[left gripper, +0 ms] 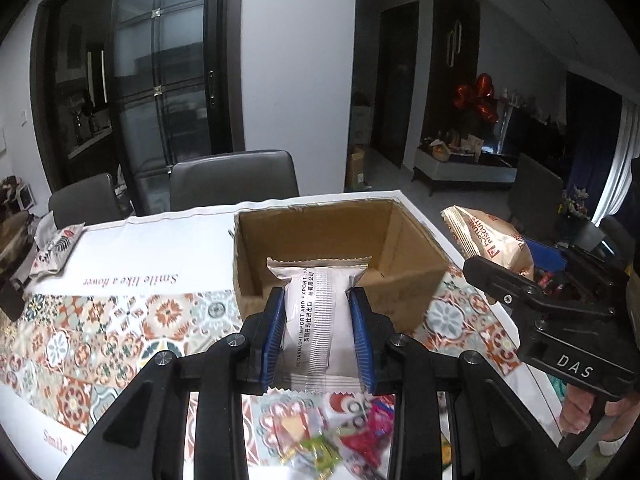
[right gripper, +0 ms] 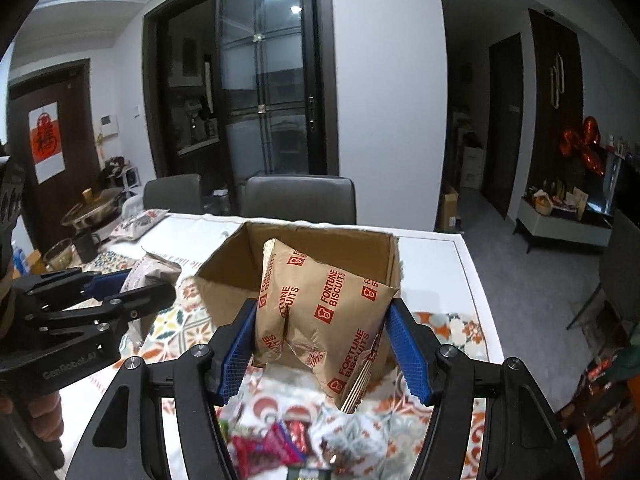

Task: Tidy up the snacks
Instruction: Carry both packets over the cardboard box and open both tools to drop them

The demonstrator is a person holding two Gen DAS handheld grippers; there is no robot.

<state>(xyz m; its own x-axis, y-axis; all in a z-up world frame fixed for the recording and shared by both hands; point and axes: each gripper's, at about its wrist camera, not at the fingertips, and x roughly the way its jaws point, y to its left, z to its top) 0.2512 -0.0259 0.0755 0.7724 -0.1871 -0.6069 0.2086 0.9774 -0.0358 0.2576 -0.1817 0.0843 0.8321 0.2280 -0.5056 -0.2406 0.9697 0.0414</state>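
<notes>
My left gripper (left gripper: 318,304) is shut on a white snack packet (left gripper: 316,316) and holds it just in front of the open cardboard box (left gripper: 400,240). My right gripper (right gripper: 322,328) is shut on a tan Fortune Biscuits bag (right gripper: 320,312), held above the table before the same box (right gripper: 224,280). The right gripper with its bag (left gripper: 492,244) also shows at the right of the left wrist view. The left gripper (right gripper: 132,284) with its packet (right gripper: 154,270) shows at the left of the right wrist view. Loose colourful snacks (left gripper: 340,440) lie below both grippers (right gripper: 276,444).
The table has a patterned cloth (left gripper: 100,332). A pillow-like packet (left gripper: 56,248) lies at the far left. Two grey chairs (left gripper: 234,178) stand behind the table. A pot and mugs (right gripper: 80,224) stand at the far left end. The table's right edge (right gripper: 476,280) drops to the floor.
</notes>
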